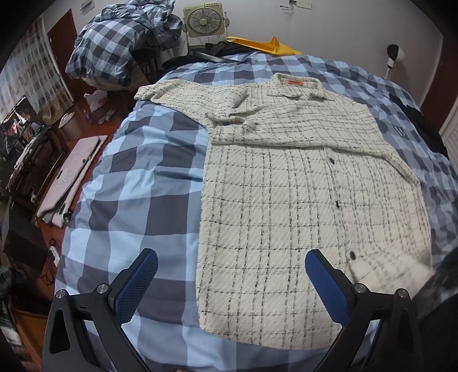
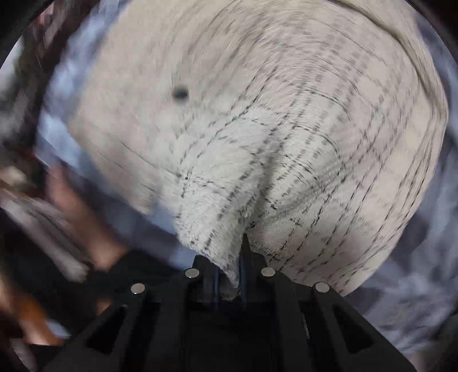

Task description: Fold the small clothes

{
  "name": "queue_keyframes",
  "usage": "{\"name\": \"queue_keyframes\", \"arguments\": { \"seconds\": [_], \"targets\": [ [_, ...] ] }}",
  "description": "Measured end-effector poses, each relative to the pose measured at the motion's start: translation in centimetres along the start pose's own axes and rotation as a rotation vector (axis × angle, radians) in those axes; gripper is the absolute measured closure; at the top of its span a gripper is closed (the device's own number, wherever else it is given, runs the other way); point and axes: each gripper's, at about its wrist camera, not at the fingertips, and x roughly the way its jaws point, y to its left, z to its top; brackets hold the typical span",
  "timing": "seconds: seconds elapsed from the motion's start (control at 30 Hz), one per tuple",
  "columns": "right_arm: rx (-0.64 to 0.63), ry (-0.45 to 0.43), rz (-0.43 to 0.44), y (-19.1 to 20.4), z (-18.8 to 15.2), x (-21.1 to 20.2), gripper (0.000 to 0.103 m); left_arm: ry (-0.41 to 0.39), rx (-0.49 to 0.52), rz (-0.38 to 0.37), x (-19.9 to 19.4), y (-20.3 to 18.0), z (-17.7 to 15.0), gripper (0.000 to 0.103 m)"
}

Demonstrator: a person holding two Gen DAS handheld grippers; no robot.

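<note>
Right gripper (image 2: 230, 274) pinching a bunched fold of the shirt (image 1: 300, 183), view blurred. Left gripper (image 1: 231, 282) spread wide, empty, above shirt's near hem. Shirt lies flat on checked bed (image 1: 137, 183), collar far.

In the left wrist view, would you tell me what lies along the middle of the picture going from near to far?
Left gripper, open, near edge → hem of the cream checked shirt → its dark buttons → collar with the orange label → blue checked bed cover → yellow envelope → box fan by the wall.
</note>
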Motion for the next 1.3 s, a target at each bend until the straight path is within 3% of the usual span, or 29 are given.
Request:
{"name": "queue_keyframes", "arguments": {
  "seconds": [0.03, 0.13, 0.2, 0.23, 0.27, 0.33, 0.37, 0.5, 0.57, 0.67, 0.7, 0.77, 0.83, 0.9, 1.0, 1.1, 1.2, 1.23, 1.27, 1.3],
  "targets": [
    [0.026, 0.005, 0.014, -0.9, -0.2, -0.3, 0.094, 0.002, 0.002, 0.000, 0.0, 0.0, 0.0, 0.000],
    [0.054, 0.041, -0.147, -1.9, -1.2, -0.6, 0.075, 0.000, 0.007, 0.002, 0.0, -0.1, 0.0, 0.000],
    [0.003, 0.036, -0.128, -0.4, -2.1, -0.9, 0.075, 0.000, 0.006, 0.002, 0.1, -0.1, 0.0, 0.000],
    [-0.026, 0.017, -0.104, 0.6, -2.2, -1.3, 0.068, 0.001, 0.005, 0.001, 0.1, -0.1, 0.0, 0.000],
    [-0.056, -0.029, -0.109, 2.1, -2.7, -1.9, 0.052, 0.003, 0.004, 0.000, 0.1, -0.1, 0.0, 0.000],
    [-0.102, -0.098, -0.186, 4.5, -3.2, -2.1, 0.029, 0.006, 0.004, 0.003, 0.2, -0.2, 0.0, 0.000],
    [-0.145, -0.123, -0.238, 6.0, -3.3, -1.8, 0.026, 0.009, 0.004, 0.004, 0.3, -0.2, 0.0, 0.000],
    [-0.311, -0.103, -0.276, 8.6, -0.5, 0.7, 0.027, 0.014, 0.011, 0.007, 0.4, -0.3, 0.0, 0.000],
    [-0.378, -0.050, -0.360, 10.6, 0.9, 3.4, 0.027, 0.010, 0.017, 0.011, 0.4, -0.4, -0.1, 0.000],
    [-0.393, 0.049, -0.533, 9.9, 2.2, 9.6, 0.030, 0.010, 0.018, 0.012, 0.4, -0.2, -0.2, 0.000],
    [-0.387, 0.062, -0.564, 9.2, 2.6, 10.4, 0.036, 0.012, 0.016, 0.011, 0.4, -0.2, -0.2, 0.000],
    [-0.362, 0.095, -0.598, 7.7, 3.1, 11.8, 0.092, 0.016, 0.011, 0.006, 0.5, 0.0, -0.2, 0.000],
    [-0.330, 0.067, -0.560, 6.5, 3.3, 11.3, 0.096, 0.014, 0.007, -0.001, 0.4, 0.0, -0.1, 0.000],
    [-0.296, 0.046, -0.446, 5.6, 2.9, 9.4, 0.099, 0.006, 0.001, -0.009, 0.2, 0.0, 0.0, 0.000],
    [-0.229, -0.002, -0.171, 5.0, 1.9, 5.2, 0.099, -0.003, -0.010, -0.018, -0.1, 0.2, 0.2, 0.000],
    [-0.159, -0.039, 0.033, 3.6, 1.3, 2.0, 0.099, 0.000, -0.014, -0.019, 0.0, 0.3, 0.2, 0.000],
    [-0.026, 0.001, 0.211, 0.5, 1.3, 2.4, 0.083, 0.005, -0.007, -0.012, 0.0, 0.2, 0.2, 0.000],
    [0.021, 0.033, 0.228, -0.1, 1.4, 2.6, 0.064, 0.006, -0.003, -0.007, 0.1, 0.2, 0.1, 0.000],
    [0.071, 0.054, 0.243, -0.9, 1.4, 3.0, 0.054, 0.006, 0.001, -0.003, 0.1, 0.1, 0.0, 0.000],
    [0.118, 0.034, 0.274, -2.1, 1.5, 2.7, 0.054, 0.007, 0.005, 0.002, 0.1, 0.1, -0.1, 0.000]
  ]
}}
